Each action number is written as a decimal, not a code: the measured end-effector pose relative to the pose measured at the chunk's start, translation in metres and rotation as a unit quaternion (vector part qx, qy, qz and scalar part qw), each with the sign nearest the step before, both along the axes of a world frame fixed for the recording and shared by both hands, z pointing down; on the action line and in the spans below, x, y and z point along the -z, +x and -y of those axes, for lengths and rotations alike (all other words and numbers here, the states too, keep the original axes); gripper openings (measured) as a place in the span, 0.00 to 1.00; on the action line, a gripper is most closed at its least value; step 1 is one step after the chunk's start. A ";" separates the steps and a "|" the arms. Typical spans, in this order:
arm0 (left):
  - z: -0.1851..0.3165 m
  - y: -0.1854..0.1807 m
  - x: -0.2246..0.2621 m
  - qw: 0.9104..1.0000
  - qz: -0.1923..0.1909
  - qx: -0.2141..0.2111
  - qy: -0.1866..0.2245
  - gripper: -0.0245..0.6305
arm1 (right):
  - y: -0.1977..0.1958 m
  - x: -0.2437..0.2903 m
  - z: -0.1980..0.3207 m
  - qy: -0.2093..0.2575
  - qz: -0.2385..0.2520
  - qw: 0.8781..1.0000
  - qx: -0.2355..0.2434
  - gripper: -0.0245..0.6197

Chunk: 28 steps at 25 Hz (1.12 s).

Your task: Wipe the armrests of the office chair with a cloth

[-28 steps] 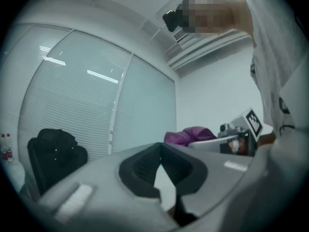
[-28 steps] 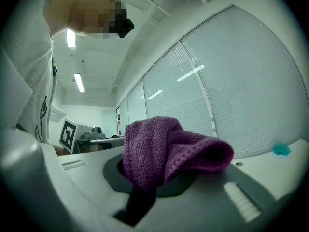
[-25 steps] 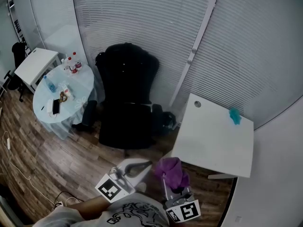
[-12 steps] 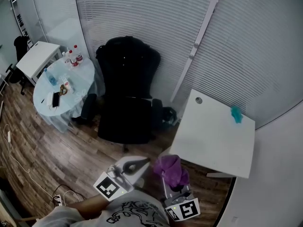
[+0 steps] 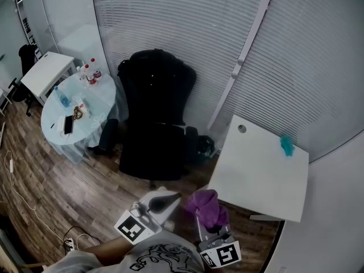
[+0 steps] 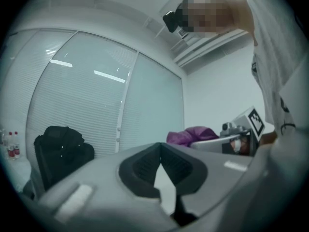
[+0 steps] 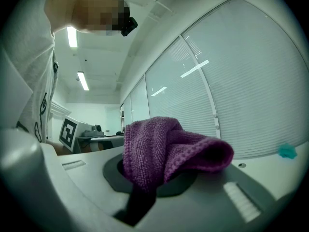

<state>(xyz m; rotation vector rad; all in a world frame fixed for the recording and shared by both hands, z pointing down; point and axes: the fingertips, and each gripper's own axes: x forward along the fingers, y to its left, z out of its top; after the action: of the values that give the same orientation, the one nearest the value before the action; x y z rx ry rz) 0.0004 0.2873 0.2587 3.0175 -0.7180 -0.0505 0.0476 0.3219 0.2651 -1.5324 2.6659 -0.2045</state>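
Ahead of both grippers and well apart from them, the black office chair (image 5: 154,118) faces the person, its armrests (image 5: 190,139) running front to back. The right gripper (image 5: 202,212), clamped on the purple cloth (image 5: 206,203), is nearer the view's right-hand armrest. The left gripper (image 5: 169,198) is closed on nothing.

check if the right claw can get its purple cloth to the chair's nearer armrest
Probably yes, after a step closer: only bare floor lies between the right claw, shut on the purple cloth, and that armrest; the white desk stands aside.
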 end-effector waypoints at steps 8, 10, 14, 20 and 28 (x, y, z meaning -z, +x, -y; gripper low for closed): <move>0.059 -0.006 -0.005 1.000 0.005 -0.002 0.004 0.04 | -0.006 -0.004 0.059 0.004 0.000 1.000 -0.002 0.10; 0.078 -0.006 -0.007 1.000 0.008 -0.004 0.004 0.04 | -0.006 -0.006 0.078 0.001 -0.001 1.000 -0.004 0.10; 0.122 -0.008 -0.006 1.000 0.007 -0.007 0.004 0.04 | -0.008 -0.006 0.121 -0.003 0.000 1.000 -0.007 0.10; 0.186 -0.023 0.002 1.000 0.001 -0.009 0.009 0.04 | -0.023 0.000 0.187 -0.006 -0.008 1.000 -0.008 0.10; 0.257 -0.049 0.009 1.000 0.009 -0.012 0.011 0.04 | -0.043 0.006 0.252 -0.013 -0.015 1.000 -0.013 0.10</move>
<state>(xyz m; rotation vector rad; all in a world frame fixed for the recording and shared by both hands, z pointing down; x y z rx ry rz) -0.0485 0.0305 0.2501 3.0499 -0.6863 -0.0312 0.0042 0.0695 0.2594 -1.5905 2.6743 -0.2170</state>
